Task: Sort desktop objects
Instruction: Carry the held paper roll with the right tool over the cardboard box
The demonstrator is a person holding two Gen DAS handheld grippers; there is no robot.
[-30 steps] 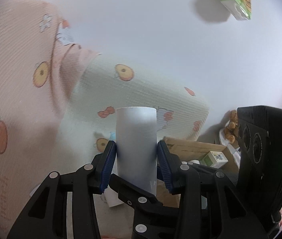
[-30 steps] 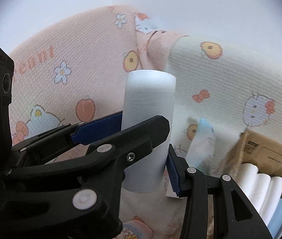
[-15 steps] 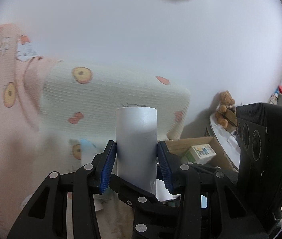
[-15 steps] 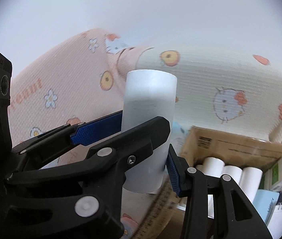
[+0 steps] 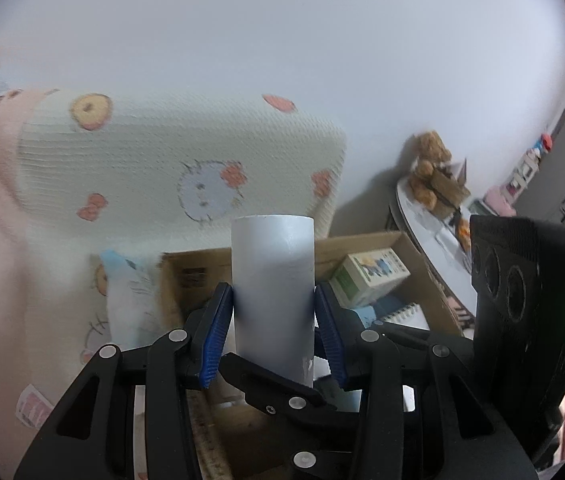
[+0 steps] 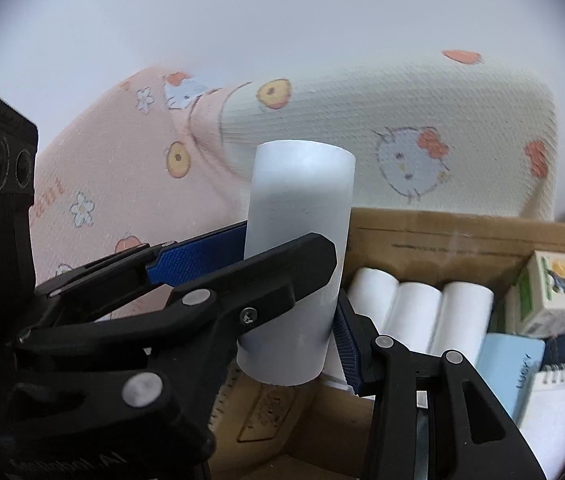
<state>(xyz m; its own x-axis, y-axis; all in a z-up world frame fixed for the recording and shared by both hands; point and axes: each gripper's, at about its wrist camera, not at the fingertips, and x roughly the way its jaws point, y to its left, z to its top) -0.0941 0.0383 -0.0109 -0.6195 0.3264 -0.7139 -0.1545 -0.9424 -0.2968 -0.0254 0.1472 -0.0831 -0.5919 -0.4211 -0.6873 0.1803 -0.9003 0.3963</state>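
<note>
My left gripper is shut on a white paper roll, held upright between its blue pads. My right gripper is shut on the same kind of white roll, also upright; whether it is the same roll I cannot tell. Both hold their rolls above the near-left part of an open cardboard box, also in the left wrist view. In the box lie three white rolls, a small printed carton, a light blue notebook and a spiral notepad.
A cream cartoon-print pillow and a pink one stand behind the box against a white wall. A wooden ruler lies at the box's near side. A round table with a teddy bear stands at the right.
Both grippers have swung right and down with their rolls. The cardboard box and its contents have come into fuller view below and right of the rolls.
</note>
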